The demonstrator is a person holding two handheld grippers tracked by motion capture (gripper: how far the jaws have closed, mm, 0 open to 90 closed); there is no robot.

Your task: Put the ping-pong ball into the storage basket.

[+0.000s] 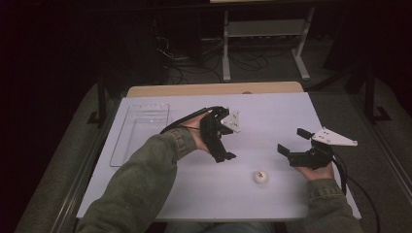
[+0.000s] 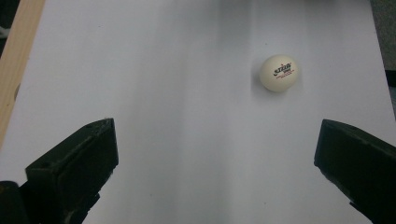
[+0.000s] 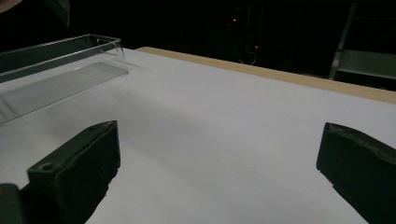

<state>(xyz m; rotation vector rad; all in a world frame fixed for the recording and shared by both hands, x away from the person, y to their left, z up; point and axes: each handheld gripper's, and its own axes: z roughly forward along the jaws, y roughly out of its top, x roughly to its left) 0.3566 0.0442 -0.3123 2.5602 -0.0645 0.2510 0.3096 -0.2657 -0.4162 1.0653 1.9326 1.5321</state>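
Your table (image 1: 272, 116), white-topped with a wooden far edge, carries a ball (image 1: 261, 176) near you and a clear tray (image 1: 141, 132) at left.

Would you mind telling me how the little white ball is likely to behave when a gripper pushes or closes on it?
The white ball looks like a printed table-tennis ball, so it is probably very light. Round and lying free on the flat white table cover, it would likely roll at a touch. Its smooth shell may slip from the left gripper unless centred.

Right tongs (image 3: 219, 168) spread wide over white table (image 3: 224, 121), clear tray (image 3: 56, 70) far left
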